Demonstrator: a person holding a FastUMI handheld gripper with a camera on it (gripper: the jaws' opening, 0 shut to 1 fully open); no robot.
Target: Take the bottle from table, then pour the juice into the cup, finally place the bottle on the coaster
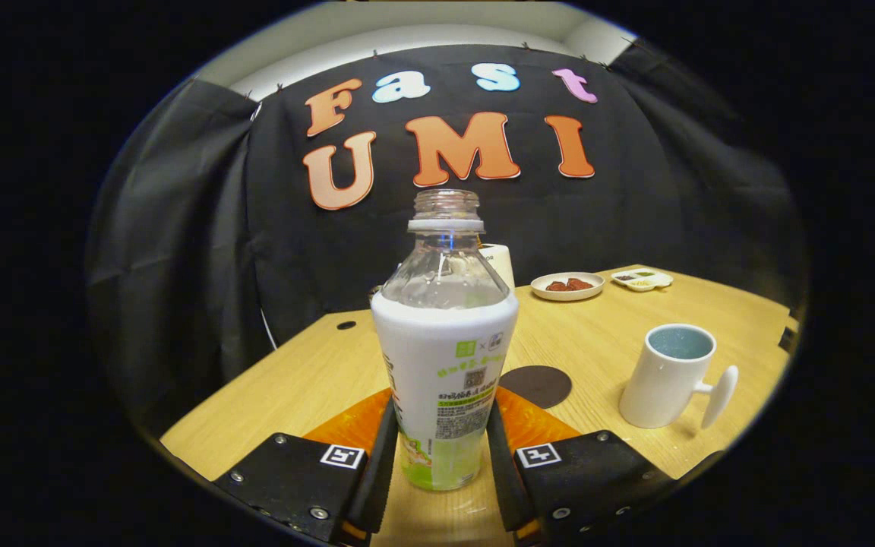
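One bottle (443, 357), one cup (669, 375), one coaster (536, 384), two dishes (567, 286) (642, 279), two fingers (377, 463)

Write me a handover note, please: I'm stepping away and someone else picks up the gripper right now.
Gripper: fingers on both sides of the bottle, apparently closed on its lower body; the bottle stands upright with its cap off.
Cup: beyond the fingers to the right on the table, upright, handle turned toward the gripper side.
Coaster: flat on the table just behind the bottle, between it and the cup, nothing on it.
Done: bottle gripped.
Left: lift it, pour into the cup, set the bottle on the coaster.
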